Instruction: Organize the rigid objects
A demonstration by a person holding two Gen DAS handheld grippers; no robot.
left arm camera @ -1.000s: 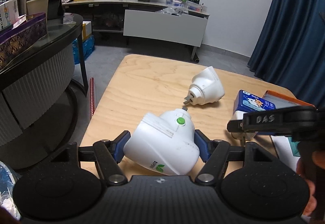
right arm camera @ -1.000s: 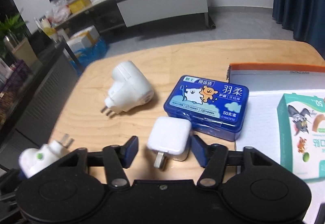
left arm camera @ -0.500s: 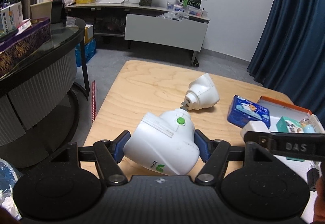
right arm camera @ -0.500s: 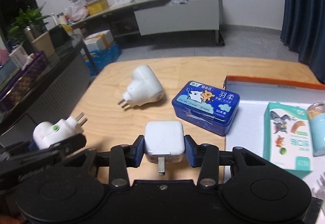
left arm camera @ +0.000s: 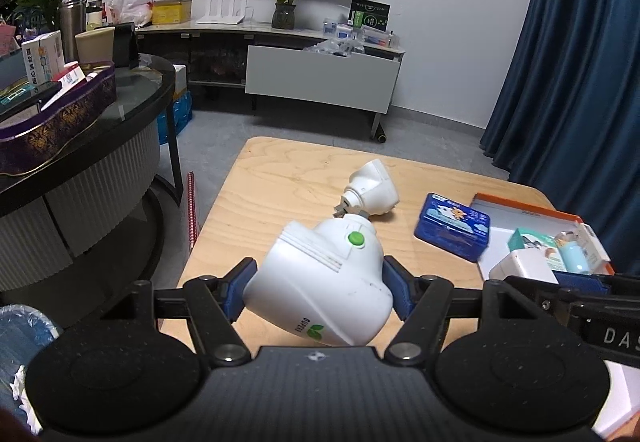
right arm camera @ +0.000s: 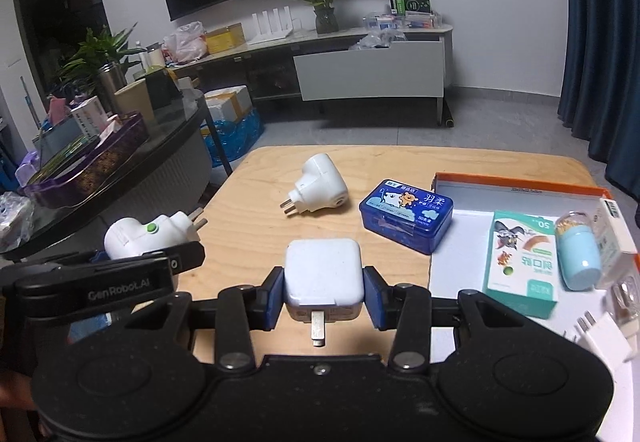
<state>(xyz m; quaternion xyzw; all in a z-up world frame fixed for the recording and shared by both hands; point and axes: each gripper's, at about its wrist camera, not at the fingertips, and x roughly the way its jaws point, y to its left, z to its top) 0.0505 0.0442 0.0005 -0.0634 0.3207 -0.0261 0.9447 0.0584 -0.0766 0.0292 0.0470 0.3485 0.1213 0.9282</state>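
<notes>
Gripping square charger [right arm camera: 324, 274], prong half hidden; plug-in heater [left arm camera: 320, 282] possibly airborne.

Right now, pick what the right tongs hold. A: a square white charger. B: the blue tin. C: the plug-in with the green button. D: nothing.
A: the right tongs are shut on the square white charger, its blue pads pressed against both sides and a metal prong sticking out below.

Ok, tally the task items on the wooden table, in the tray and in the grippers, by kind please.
White plug-in devices: 4 (green-button plug, square charger, loose plug, small plug)
Boxes: 2 (blue box, green carton)
Light-blue capsule container: 1
Total: 7
</notes>
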